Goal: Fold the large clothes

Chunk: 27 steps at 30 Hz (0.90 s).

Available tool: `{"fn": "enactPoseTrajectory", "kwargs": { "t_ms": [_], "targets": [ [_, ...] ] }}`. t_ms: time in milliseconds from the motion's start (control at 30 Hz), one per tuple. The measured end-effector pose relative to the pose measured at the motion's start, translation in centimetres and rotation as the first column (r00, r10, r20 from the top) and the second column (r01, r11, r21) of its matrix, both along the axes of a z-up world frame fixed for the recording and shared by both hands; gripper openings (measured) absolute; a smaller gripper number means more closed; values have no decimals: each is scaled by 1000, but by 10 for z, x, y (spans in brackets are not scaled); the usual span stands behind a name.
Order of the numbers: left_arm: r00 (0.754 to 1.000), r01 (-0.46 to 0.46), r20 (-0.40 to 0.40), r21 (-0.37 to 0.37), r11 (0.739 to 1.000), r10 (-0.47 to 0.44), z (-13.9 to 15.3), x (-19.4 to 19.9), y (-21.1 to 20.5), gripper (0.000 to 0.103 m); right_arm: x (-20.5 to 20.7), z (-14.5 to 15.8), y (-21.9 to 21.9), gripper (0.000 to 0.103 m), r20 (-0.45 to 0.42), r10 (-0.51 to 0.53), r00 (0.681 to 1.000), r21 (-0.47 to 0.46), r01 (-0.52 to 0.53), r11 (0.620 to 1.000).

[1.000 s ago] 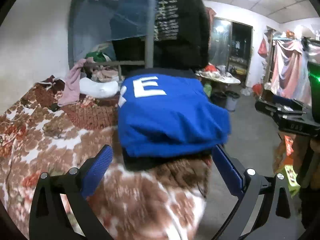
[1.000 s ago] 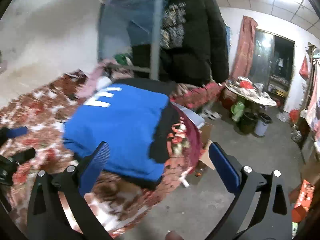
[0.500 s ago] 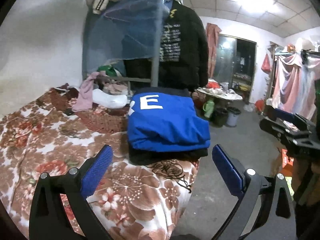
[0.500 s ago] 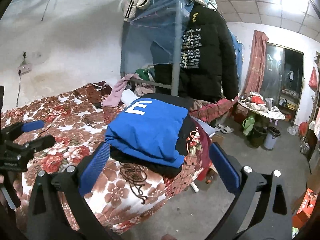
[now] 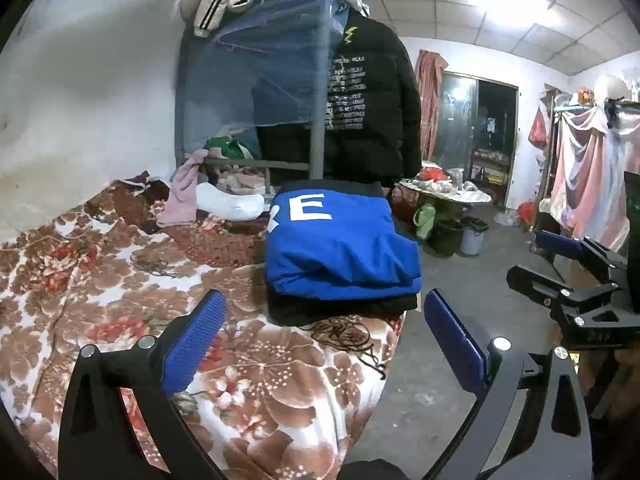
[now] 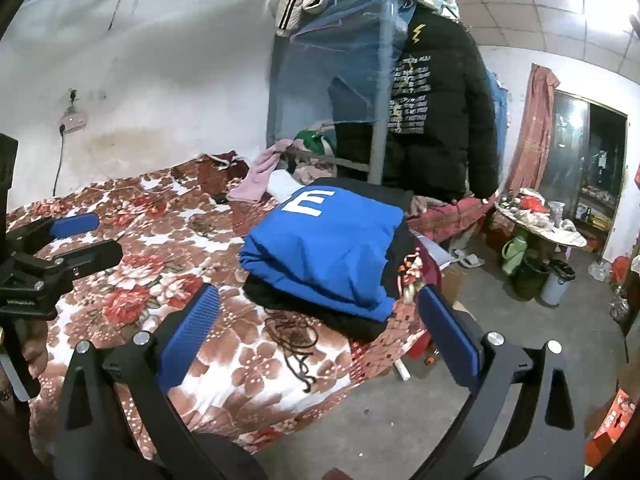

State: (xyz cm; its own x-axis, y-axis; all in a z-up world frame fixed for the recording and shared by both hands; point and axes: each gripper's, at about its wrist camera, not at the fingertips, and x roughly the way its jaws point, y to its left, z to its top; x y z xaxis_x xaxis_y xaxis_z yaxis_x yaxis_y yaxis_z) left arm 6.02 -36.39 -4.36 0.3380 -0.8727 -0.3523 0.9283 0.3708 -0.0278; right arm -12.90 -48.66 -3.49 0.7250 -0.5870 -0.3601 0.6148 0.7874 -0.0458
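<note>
Left claw (image 5: pixel 320 336) wide, gripping nothing, held above floral bedspread (image 5: pixel 100 280). Right claw (image 6: pixel 316 332) wide too, empty, near bed corner. Black cord (image 6: pixel 296 340) on bedspread at 12 o'clock. Beyond it, folded blue garment (image 5: pixel 336 248) with white "E", lying on folded black garment (image 5: pixel 340 308). Farther: black jacket (image 5: pixel 368 120) hanging at 12.

Both wrist views face the folded garment (image 5: pixel 340 248).

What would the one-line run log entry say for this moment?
left gripper: open, empty | right gripper: open, empty | folded blue garment with white E: stacked on black clothes, floral bed corner
</note>
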Motion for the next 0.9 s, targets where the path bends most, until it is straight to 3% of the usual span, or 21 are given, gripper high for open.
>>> {"fn": "enactPoseTrajectory", "kwargs": {
  "t_ms": [533,900],
  "targets": [
    [996,-18,83,-17,1000,20,4,-14,-7,98,-10,-10,-19,98,-7,-30,1000,47,30,998],
    [999,-6,51,1,1000,6,17,-5,-22,98,-8,-9,-28,98,-7,-14,1000,30,14,999]
  ]
}}
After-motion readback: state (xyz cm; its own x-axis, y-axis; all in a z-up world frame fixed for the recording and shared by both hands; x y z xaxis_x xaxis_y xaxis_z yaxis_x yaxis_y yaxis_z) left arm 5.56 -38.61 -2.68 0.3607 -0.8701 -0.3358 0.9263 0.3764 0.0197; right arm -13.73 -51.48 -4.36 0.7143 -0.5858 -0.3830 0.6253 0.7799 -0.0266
